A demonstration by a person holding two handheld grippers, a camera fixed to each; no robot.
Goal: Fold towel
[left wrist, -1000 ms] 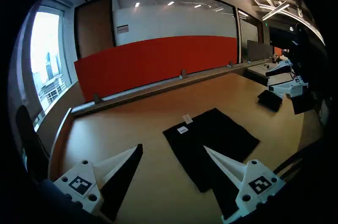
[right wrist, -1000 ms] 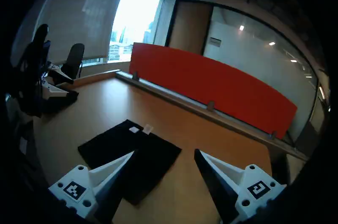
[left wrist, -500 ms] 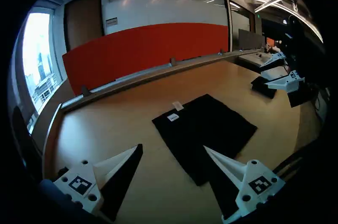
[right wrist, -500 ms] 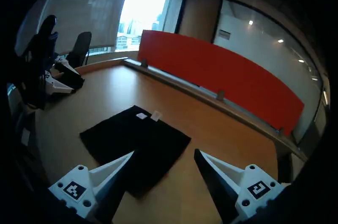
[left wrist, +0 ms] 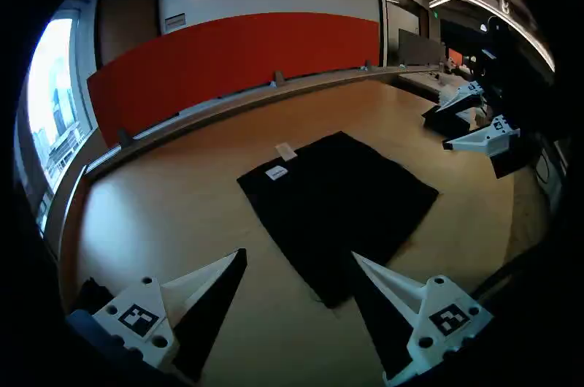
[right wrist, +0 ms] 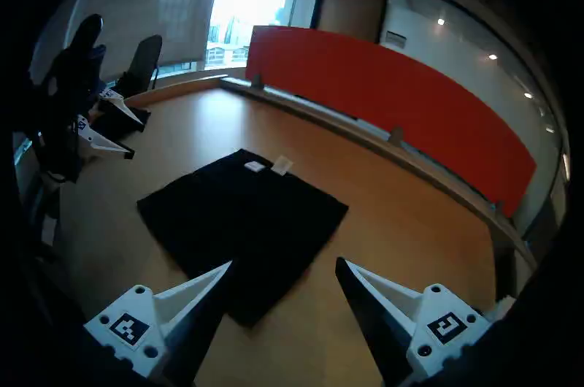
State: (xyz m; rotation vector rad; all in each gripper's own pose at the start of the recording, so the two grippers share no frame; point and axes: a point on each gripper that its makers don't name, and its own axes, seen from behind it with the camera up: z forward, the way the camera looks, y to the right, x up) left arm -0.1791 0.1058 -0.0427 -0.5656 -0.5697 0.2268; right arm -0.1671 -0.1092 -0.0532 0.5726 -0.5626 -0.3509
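Towel (left wrist: 339, 197) — black, lying flat on the wooden worktop (left wrist: 168, 197) — sits at twelve to one o'clock ahead of the left hand-held gripper (left wrist: 298, 254). Its nearest corner points in between the fingers, closer to the one at five o'clock. That hand-held gripper is spread wide and holds nothing; it hovers clear of the cloth. In the right gripper view the right hand-held gripper (right wrist: 284, 263) is likewise spread and empty, with the towel at eleven to twelve o'clock and a near corner just beside its seven-o'clock finger. Two small white tags (left wrist: 277, 172) mark the far edge, toward the red partition (left wrist: 233, 58) at twelve o'clock.

Judging by the flat cloth, no fold is made yet, and the step in hand is the approach to a first grasp. To do it well, each hand-held gripper should come down on its own corner of the near edge. One finger should slide under the cloth against the worktop, so that only the edge is pinched and not a bunch. Both pinches ought to land level with each other, since uneven grips would skew the fold. The near edge can then be carried across to meet the tagged far edge, lifted only enough to clear the cloth beneath, and laid down with corners matched before letting go.
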